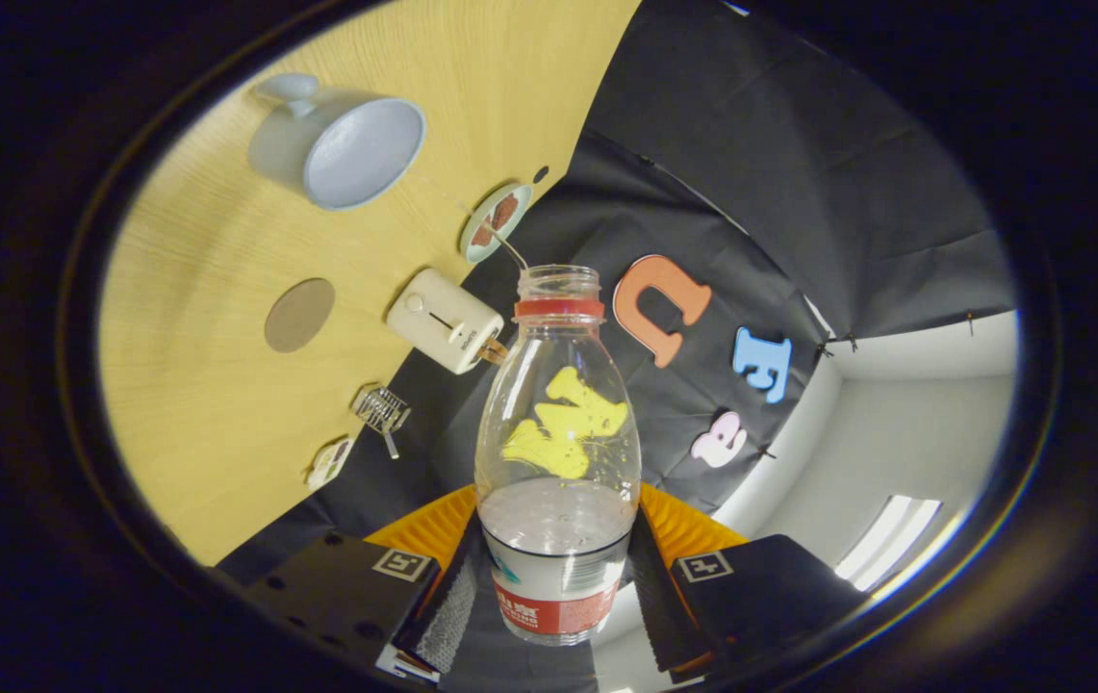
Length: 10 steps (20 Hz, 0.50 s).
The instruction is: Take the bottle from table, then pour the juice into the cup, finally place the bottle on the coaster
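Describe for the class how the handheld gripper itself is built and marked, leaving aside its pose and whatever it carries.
The gripper has two flat, slab-like fingers, each on a dark blocky carrier. Each carrier bears a square black-and-white tag. Ribbed orange parts fan out behind the fingers.
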Each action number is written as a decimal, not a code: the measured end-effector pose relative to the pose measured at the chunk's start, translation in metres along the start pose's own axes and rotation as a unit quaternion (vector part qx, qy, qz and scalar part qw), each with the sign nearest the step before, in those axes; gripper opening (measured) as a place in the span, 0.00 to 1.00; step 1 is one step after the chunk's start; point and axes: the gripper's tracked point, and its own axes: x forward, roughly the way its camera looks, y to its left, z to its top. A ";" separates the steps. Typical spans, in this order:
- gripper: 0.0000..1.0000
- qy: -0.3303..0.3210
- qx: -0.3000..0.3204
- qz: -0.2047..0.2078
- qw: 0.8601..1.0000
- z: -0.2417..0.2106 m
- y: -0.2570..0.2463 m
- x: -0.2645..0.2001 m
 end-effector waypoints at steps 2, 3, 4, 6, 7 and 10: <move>0.78 0.002 -0.005 -0.003 1.000 -0.004 -0.007 0.000; 0.78 0.003 -0.008 -0.004 1.000 -0.006 -0.010 -0.002; 0.78 0.004 -0.011 -0.005 1.000 -0.007 -0.013 -0.002; 0.78 0.007 -0.016 -0.008 1.000 -0.010 -0.018 0.000; 0.78 0.008 -0.018 -0.010 1.000 -0.010 -0.017 0.001; 0.78 0.003 -0.020 -0.015 1.000 -0.007 -0.017 0.000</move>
